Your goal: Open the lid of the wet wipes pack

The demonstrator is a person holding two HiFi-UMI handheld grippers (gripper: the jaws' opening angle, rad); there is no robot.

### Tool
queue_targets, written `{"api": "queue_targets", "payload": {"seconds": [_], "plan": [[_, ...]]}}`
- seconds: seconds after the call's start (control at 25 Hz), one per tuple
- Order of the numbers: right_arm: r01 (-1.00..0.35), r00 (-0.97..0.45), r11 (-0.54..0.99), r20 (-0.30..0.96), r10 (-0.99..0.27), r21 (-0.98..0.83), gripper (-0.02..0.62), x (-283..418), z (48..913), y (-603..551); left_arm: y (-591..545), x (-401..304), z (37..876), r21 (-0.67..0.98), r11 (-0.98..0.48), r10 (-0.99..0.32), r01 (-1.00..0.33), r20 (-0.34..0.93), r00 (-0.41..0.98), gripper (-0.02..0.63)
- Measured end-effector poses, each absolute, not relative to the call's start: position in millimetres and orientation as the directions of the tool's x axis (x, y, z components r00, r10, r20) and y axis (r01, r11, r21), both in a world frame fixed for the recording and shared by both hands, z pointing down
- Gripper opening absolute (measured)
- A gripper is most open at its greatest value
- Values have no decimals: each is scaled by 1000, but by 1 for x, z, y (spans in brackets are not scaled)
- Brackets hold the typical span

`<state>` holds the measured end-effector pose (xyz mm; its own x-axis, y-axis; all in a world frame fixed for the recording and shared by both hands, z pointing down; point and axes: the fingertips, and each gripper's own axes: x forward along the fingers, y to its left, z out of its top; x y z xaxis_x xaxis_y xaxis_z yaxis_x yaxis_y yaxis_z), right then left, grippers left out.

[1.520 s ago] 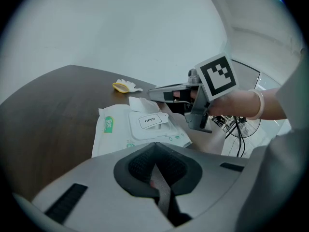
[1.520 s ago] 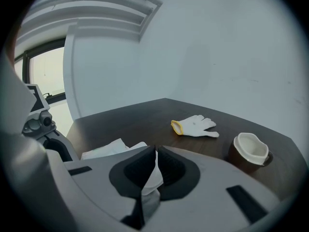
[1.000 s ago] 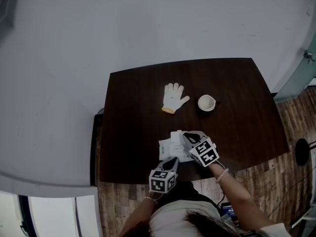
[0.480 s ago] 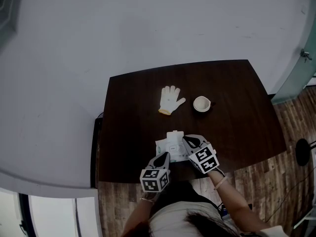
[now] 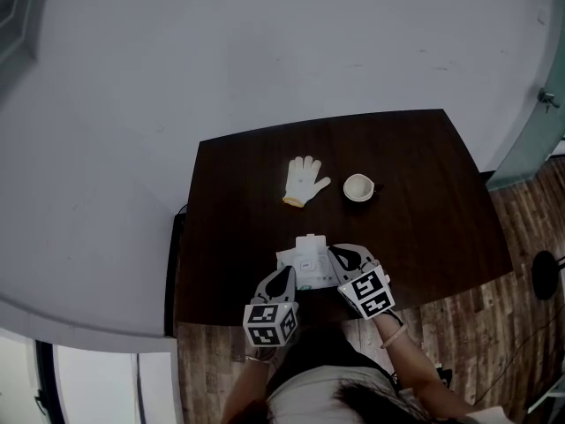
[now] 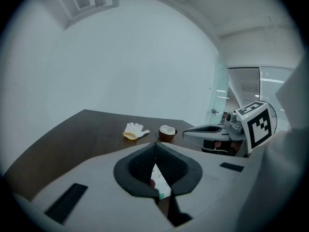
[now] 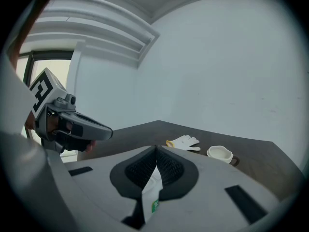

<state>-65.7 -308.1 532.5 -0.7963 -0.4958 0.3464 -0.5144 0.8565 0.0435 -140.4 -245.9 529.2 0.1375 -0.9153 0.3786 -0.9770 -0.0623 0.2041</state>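
Pack: The wet wipes pack [image 5: 303, 266] lies flat on the dark table [image 5: 424, 193], near the edge closest to us, with one gripper on each side of it.

Lid: A small white flap [image 5: 310, 240] shows at the pack's far edge. We read it as the lid swung up and away from us, though the head view is too small to be sure.

Pack, since a second ago: It keeps its place relative to the other things on the table, so neither gripper has carried it off.

Left gripper: The left gripper [image 6: 155, 146] has its jaws together at the tips. We see nothing pinched, only a sliver of the pack below through the gap behind the tips.

Left gripper, change: It has come off the pack's near-left corner, rising and pulling back toward us.

Right gripper: The right gripper [image 7: 155, 151] is closed as well. The pack's white face and a green mark show beneath it, and nothing is visibly clamped.

Right gripper, change: A second ago its tips lay over the pack's right side. Now they sit higher, at the pack's right edge.

Meaning: We judge the opening step finished or nearly so, since both tools are backing off with the flap left standing.

Surroundings: A white glove [image 5: 303, 180] and a cup [image 5: 357, 186] sit well apart from the pack, toward the far side.
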Motion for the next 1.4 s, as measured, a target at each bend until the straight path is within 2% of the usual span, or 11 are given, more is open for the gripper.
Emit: {"api": "queue_targets", "payload": {"seconds": [1.4], "plan": [[-695, -671, 710, 254, -697, 112, 8, -41, 443, -220, -165, -159, 425, 175, -176, -958, -969, 195, 209, 14]]}}
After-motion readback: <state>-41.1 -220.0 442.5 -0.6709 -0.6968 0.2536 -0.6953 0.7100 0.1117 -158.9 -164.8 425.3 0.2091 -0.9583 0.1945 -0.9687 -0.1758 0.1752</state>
